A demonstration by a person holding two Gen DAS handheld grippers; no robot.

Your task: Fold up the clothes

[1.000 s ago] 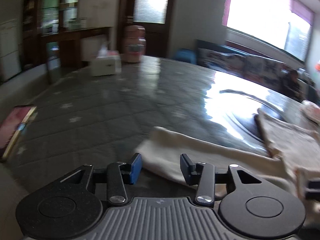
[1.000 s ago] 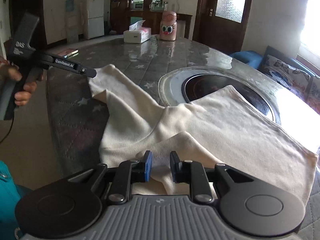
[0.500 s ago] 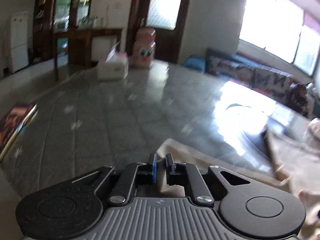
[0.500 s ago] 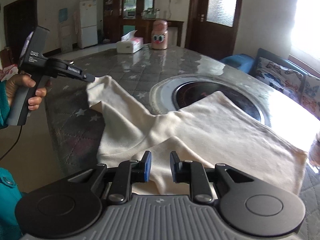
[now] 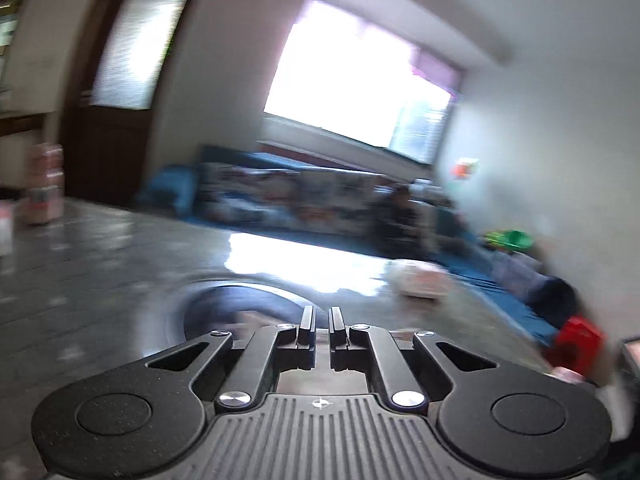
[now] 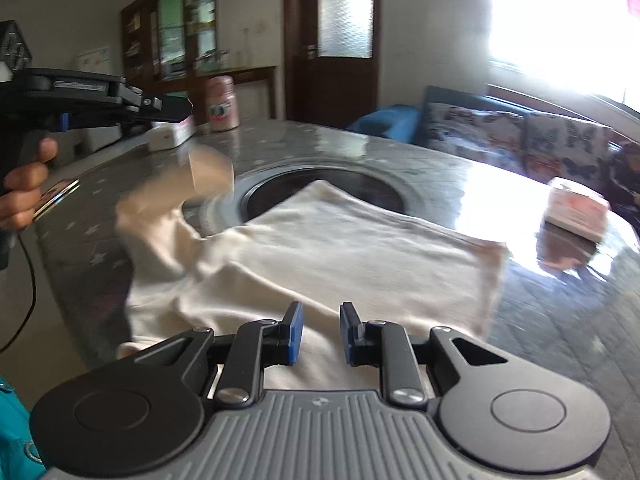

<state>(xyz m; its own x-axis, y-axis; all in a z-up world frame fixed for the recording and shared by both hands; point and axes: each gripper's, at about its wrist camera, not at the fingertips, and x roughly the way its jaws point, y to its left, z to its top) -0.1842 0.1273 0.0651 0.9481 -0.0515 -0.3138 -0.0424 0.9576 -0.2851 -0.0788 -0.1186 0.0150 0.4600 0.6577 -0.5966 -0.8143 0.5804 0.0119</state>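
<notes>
While the cream shirt (image 6: pixel 340 248) lies mid-frame on the counter (image 6: pixel 560 320), its sleeve hangs pinched in the left hand-held gripper (image 6: pixel 182 108), upper left. The right hand-held gripper (image 6: pixel 320 332), bottom middle, gapes empty above the shirt.

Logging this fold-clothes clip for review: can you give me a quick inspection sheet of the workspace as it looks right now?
Surface: glossy grey table with star pattern and a round dark inset.
Job's things: cream garment spread flat, its sleeve lifted and motion-blurred.
Clutter: pink bottle, tissue box, pink packet.
Grippers: left gripper shut, sleeve hanging from it; right gripper open above the garment.
Cables: black cable hangs below the hand.
Surroundings: sofa, door, bright window.
</notes>
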